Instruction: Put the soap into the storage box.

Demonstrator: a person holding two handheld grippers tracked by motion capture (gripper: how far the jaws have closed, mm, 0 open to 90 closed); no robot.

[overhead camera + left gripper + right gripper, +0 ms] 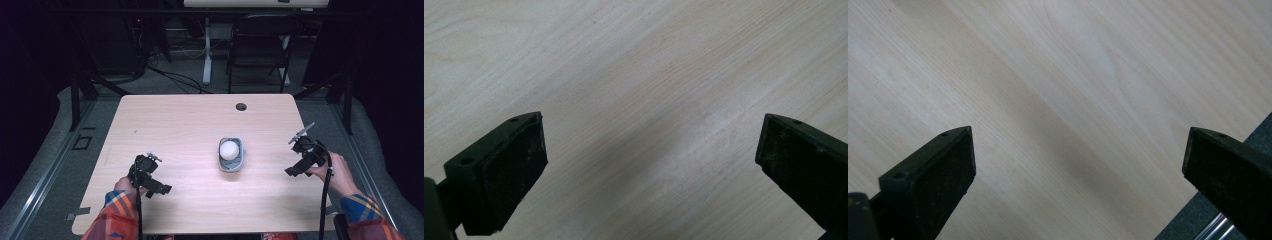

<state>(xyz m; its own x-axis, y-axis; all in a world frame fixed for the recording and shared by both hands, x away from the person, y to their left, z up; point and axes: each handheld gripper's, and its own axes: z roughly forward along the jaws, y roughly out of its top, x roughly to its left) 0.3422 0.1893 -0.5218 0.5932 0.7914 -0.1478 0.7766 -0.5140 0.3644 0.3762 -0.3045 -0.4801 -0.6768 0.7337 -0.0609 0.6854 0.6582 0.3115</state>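
Note:
A small grey holder (239, 159) with a white ball (229, 149) in it sits near the middle of the light wooden table (185, 125). My left gripper (151, 176) is at the near left, well apart from the holder. In the left gripper view its black pads (504, 170) stand wide apart over bare wood, so my left gripper (651, 165) is open and holds nothing. At the table's right edge my right gripper (298, 152) is also open. The right gripper (1078, 170) has bare wood between its pads (935, 175).
A round cable hole (241, 106) marks the table's far side. Behind the table stand a black folding chair (260, 47) and a white desk leg (206, 50) with cables on the floor. The table's right edge and grey floor (1248, 142) lie just beside the right gripper.

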